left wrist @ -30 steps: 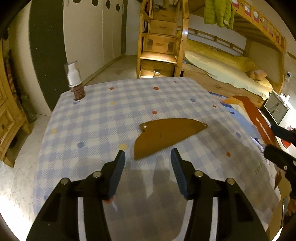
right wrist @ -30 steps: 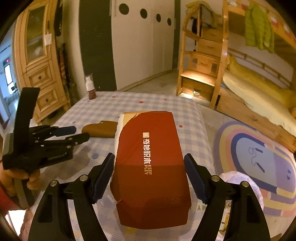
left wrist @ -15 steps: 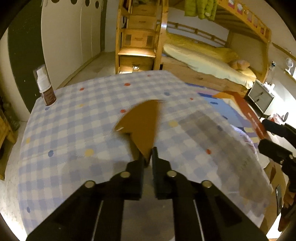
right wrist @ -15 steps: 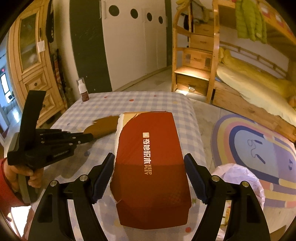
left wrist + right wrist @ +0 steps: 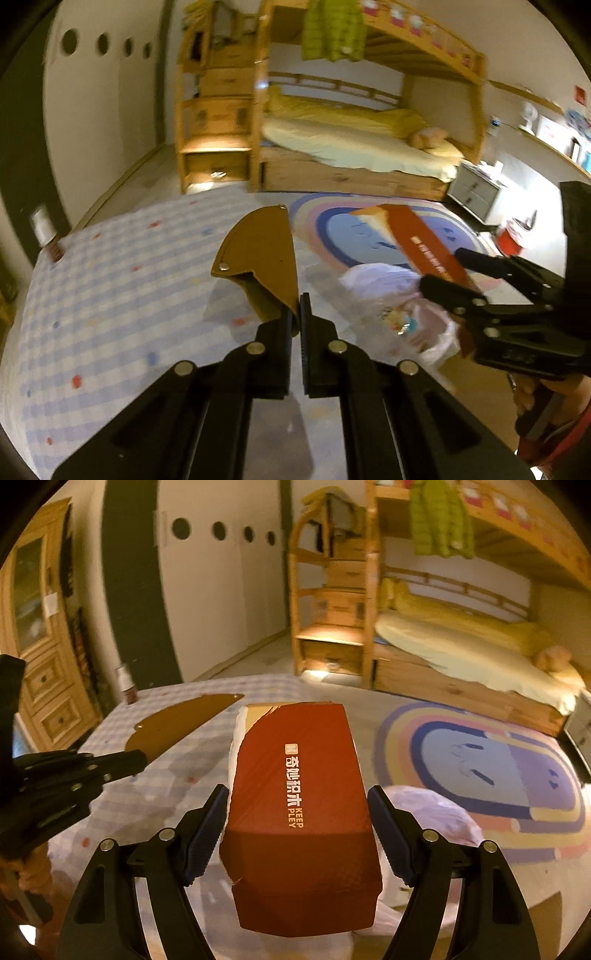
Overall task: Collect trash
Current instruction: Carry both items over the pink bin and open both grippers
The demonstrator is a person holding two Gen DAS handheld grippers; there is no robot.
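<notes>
Standing by the table, I'm watching a person working two hand-held grippers over a blue-checked tablecloth (image 5: 110, 295). The left gripper (image 5: 294, 314) is clamped tight, jaws nearly together, pinching the lower edge of a brown cardboard piece (image 5: 264, 254). That piece is sticking up and forward from its tips, lifted clear of the cloth, with a small metal rivet showing on its left corner. From the right wrist view the same cardboard (image 5: 177, 725) is pointing out ahead of the left gripper (image 5: 142, 762), off to the left of the right tool.

The right gripper (image 5: 297, 805) is standing wide, and a red box (image 5: 299, 805) with white lettering is sitting lengthwise between its two fingers. The blue pads are right against the box's sides, so it's looking gripped and raised off the table. In the left wrist view that red box (image 5: 417, 240) is out to the right of the left gripper, with the right gripper (image 5: 443, 271) around its near end.

Just below and beyond the box, a white plastic bag (image 5: 391, 291) is bulging open with some colourful scraps inside; it's sitting to the right of the left gripper's tips. A small spray bottle (image 5: 127, 686) is standing far ahead on the left, at the table's back corner.
</notes>
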